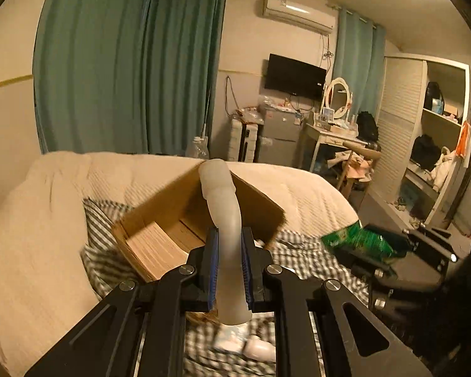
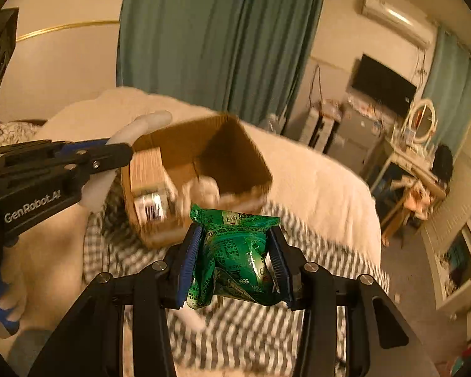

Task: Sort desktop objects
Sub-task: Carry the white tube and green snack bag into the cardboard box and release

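Observation:
My left gripper is shut on a pale, translucent, curved rubbery rod, gripped low on its shaft. The rod's tip stands over an open cardboard box with books stacked inside. My right gripper is shut on a crumpled green foil packet, held above the checked sheet just in front of the box. In the right wrist view the left gripper and its rod hang at the box's left rim. In the left wrist view the packet shows at the right.
The box rests on a bed with a cream quilt and a grey-white checked sheet. Small white items lie on the sheet under the left gripper. Teal curtains, a small fridge and a dressing table stand beyond.

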Motion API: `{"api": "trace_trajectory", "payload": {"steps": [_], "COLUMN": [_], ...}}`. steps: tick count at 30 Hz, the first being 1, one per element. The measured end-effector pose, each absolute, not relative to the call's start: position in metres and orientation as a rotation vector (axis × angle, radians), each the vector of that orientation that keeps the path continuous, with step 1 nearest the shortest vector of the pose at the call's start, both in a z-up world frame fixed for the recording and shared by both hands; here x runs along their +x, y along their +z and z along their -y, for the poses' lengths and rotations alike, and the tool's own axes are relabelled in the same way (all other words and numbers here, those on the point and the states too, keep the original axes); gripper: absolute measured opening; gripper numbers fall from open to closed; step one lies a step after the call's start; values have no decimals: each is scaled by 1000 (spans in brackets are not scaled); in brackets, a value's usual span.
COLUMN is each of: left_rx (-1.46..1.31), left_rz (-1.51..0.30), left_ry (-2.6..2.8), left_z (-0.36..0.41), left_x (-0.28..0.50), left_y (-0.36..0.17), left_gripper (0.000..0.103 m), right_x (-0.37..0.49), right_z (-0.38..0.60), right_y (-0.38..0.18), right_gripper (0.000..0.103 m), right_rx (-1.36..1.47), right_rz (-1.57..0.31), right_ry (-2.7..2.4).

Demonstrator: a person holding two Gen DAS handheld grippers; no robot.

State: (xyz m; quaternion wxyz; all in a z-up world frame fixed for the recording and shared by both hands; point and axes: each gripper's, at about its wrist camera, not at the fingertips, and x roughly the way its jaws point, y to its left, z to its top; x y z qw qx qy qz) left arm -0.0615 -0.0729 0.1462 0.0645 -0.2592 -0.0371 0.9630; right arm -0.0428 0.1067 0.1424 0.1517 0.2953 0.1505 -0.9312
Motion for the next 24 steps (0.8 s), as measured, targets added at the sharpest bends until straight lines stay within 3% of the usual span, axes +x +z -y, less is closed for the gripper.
{"api": "trace_trajectory", "payload": {"steps": [10,19,21,22,23,24], "left_rx": [-851,-1023,-1050,-1079,-1112,-1145], "left_rz": [82,113,112,85,52,16], "left_ry": [2923,2914,2887,2880,2869,2876], "left_z": [116,129,125,122,118,114], "left_x": [-135,-203,-211,-215,-218,-219], "left_y": [117,65,58,54,51,47], "left_gripper": [13,13,19,30,56,69], "right_x": [-110,-197,-207,-215,-224,-227], "right_z": [-78,-56,-51,-50,-48,-48], "right_y": [149,114,107,104,99,96], "right_gripper": [43,43,44,45,47,48], "right_rx": [850,949,955,963,971,974], "right_rz": [-191,-135,-124,-114,-107,-107], "right_ry": [-2661,-2583,-2572,-2566,-2566,-2571]}}
